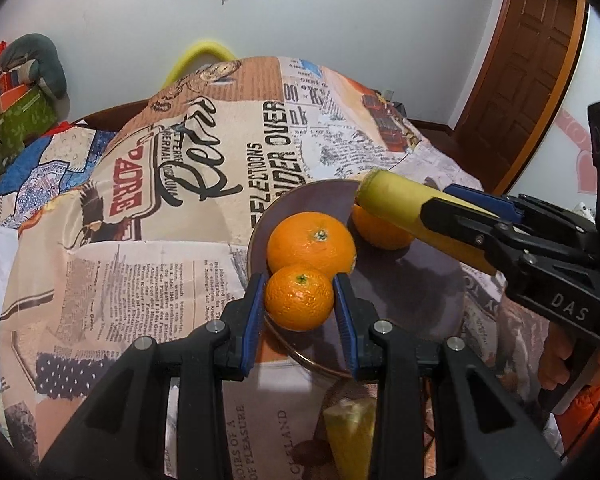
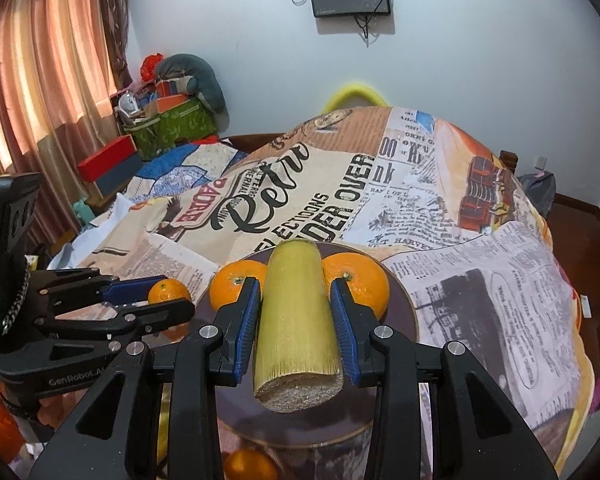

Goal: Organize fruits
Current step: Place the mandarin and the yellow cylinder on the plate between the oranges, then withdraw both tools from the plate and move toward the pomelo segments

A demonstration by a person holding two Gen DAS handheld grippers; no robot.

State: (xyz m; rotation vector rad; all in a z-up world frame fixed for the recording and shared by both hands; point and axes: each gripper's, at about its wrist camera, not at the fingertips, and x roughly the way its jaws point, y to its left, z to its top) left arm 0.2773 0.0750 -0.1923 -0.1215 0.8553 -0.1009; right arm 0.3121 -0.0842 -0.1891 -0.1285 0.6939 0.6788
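Note:
A round purple plate (image 1: pixel 412 292) lies on the newspaper-print cloth and holds two large oranges (image 1: pixel 311 245) (image 1: pixel 378 230). My left gripper (image 1: pixel 300 300) is shut on a small orange (image 1: pixel 299 303) and holds it over the plate's near-left rim. My right gripper (image 2: pixel 296 320) is shut on a yellow-green sugarcane piece (image 2: pixel 296 320) and holds it above the plate (image 2: pixel 400 316), between the two oranges (image 2: pixel 232 288) (image 2: pixel 364 280). The right gripper (image 1: pixel 460 204) also shows in the left wrist view, coming in from the right. The left gripper (image 2: pixel 168 298) shows at the left of the right wrist view.
Another sugarcane piece (image 1: pixel 350 436) lies on the cloth in front of the plate. A further orange (image 2: pixel 248 466) lies near the plate's front edge. The cloth (image 1: pixel 140 240) spreads wide to the left and back. Boxes and bags (image 2: pixel 168 120) stand at the back left.

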